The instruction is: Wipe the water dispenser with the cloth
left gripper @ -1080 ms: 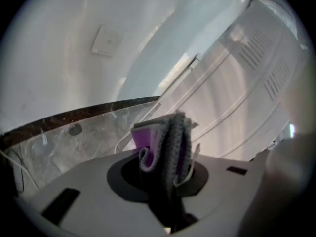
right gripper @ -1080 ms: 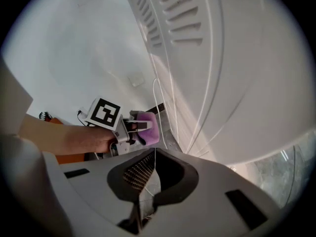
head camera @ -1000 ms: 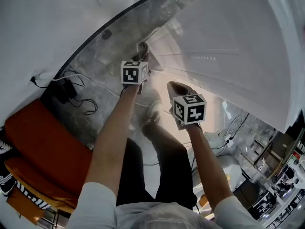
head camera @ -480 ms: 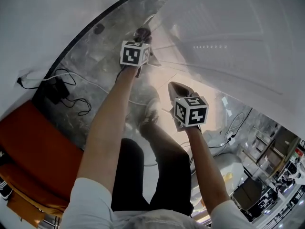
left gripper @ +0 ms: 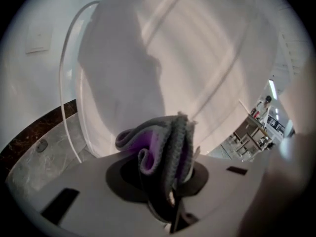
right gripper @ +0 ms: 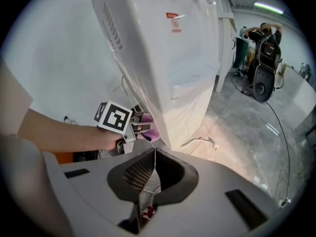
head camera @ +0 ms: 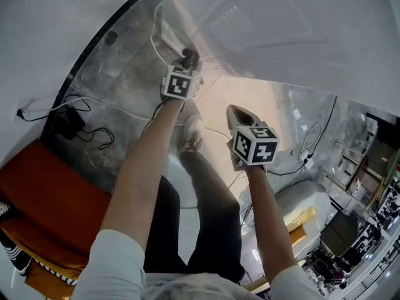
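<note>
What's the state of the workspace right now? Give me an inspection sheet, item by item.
Surface: grey marbled floor, glossy.
Job's things: white water dispenser upright; grey-purple cloth bunched.
Clutter: orange seat at left.
Grippers: left claw shut on cloth at the dispenser's lower edge; right claw shut, empty, apart from the dispenser.
Cables: white cable beside the dispenser; black adapter with its lead on the floor.
Surroundings: white wall; equipment far right.

Knitted cloth (left gripper: 168,147); glossy plastic water dispenser (right gripper: 163,48)
</note>
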`<state>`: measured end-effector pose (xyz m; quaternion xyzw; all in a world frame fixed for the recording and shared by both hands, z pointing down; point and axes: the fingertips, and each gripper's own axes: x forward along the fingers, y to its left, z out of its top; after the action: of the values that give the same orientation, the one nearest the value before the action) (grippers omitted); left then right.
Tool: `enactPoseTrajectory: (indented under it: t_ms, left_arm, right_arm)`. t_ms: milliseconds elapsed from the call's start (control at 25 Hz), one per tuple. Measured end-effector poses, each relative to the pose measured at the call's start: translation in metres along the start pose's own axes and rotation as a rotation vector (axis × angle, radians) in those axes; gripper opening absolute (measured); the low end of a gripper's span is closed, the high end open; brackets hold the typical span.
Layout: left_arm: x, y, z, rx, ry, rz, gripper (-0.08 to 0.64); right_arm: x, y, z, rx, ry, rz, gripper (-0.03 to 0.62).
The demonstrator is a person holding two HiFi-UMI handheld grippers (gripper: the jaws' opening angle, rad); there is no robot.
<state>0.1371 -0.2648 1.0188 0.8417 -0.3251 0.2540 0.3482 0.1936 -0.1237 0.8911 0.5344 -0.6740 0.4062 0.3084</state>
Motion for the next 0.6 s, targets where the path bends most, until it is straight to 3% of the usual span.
enactPoseTrajectory:
  t_ms: [240, 360, 600]
  left_arm:
    - [-0.003, -0.078, -0.019, 0.028, 0.031, -0.062, 0.078]
    - [-0.017, -0.118, -0.016, 0.091, 0.04, -0.115, 0.078]
    - [-0.097, -0.169, -0.001, 0.103, 0.007, -0.154, 0.078]
  right_arm:
    - [-0.05, -0.024, -0.021, 0.061, -0.036, -0.059, 0.015]
    - [-0.082, -0.03, -0.028, 0.083, -0.052, -0.088, 0.015]
    - [-0.167, -0.016, -0.021, 0.111, -0.099, -0.122, 0.015]
